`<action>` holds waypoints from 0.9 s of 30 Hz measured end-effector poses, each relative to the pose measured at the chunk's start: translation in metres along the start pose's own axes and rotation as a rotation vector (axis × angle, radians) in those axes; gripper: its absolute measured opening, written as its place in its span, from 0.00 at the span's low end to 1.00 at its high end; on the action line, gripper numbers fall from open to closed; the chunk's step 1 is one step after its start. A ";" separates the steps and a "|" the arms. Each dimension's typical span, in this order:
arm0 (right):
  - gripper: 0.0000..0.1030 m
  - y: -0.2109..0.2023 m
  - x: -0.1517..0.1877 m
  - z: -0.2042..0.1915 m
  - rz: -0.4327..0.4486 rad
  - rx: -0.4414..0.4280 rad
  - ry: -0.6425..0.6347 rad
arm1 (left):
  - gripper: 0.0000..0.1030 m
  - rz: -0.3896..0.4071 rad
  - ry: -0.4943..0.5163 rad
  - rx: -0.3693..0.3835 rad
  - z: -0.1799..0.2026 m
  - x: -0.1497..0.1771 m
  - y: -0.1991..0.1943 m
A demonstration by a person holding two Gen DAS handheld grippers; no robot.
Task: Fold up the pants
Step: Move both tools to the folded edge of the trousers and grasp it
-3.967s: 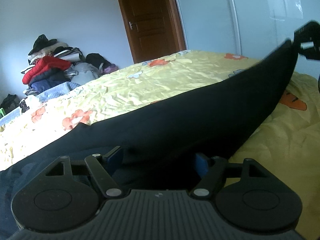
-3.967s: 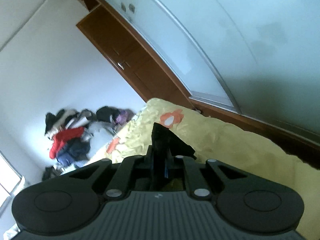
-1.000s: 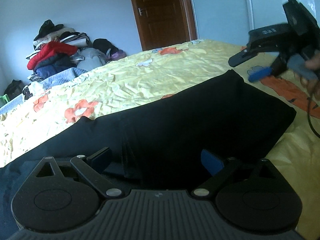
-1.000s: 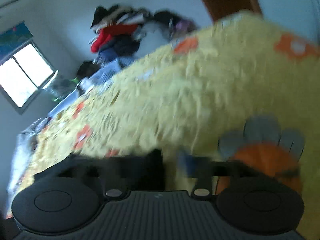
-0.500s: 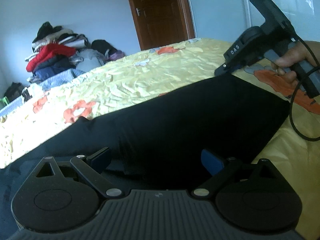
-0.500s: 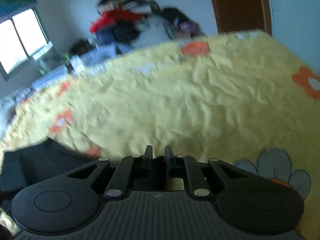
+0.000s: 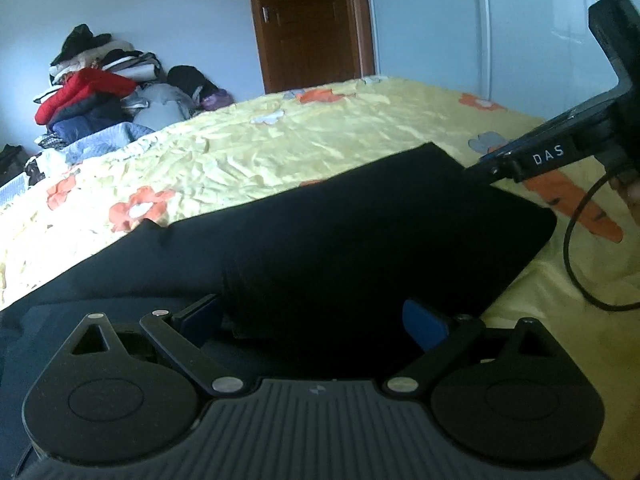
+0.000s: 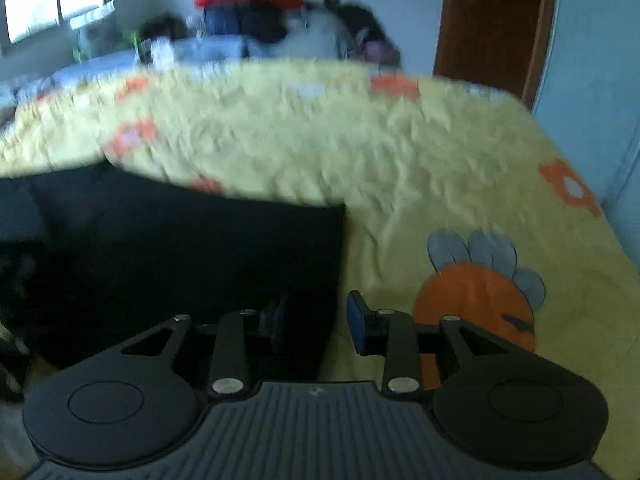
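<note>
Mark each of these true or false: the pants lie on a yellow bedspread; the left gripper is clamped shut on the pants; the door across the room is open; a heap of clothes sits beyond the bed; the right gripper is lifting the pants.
1. The pants lie on a yellow bedspread. True.
2. The left gripper is clamped shut on the pants. False: its jaws stand wide apart over the cloth.
3. The door is open. False: it is closed.
4. A heap of clothes sits beyond the bed. True.
5. The right gripper is lifting the pants. False: its jaws have just been opening, straddling the folded edge, which lies flat.
</note>
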State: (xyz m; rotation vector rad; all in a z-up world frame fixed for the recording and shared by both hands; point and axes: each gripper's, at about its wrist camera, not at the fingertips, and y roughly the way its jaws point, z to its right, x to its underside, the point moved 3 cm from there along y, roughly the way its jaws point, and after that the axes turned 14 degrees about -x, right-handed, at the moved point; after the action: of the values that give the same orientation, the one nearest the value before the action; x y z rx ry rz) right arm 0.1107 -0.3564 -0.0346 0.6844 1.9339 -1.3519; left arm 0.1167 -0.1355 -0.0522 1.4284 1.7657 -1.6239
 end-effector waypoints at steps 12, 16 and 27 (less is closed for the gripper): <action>0.57 0.011 -0.016 -0.079 -0.063 -0.059 -0.241 | 0.96 -0.025 -0.221 -0.190 -0.080 0.020 -0.028; 0.60 0.029 -0.035 -0.125 -0.047 -0.181 -0.327 | 0.96 -0.081 -0.314 -0.315 -0.127 0.036 -0.028; 0.68 0.141 -0.045 -0.154 -0.178 -0.246 -0.304 | 1.00 -0.063 -0.289 -0.609 -0.203 0.066 -0.061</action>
State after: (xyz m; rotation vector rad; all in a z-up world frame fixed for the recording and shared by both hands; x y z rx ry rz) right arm 0.2081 -0.1667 -0.0465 0.1784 1.9001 -1.2126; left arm 0.1107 0.0828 -0.0139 0.8225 1.9094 -1.0985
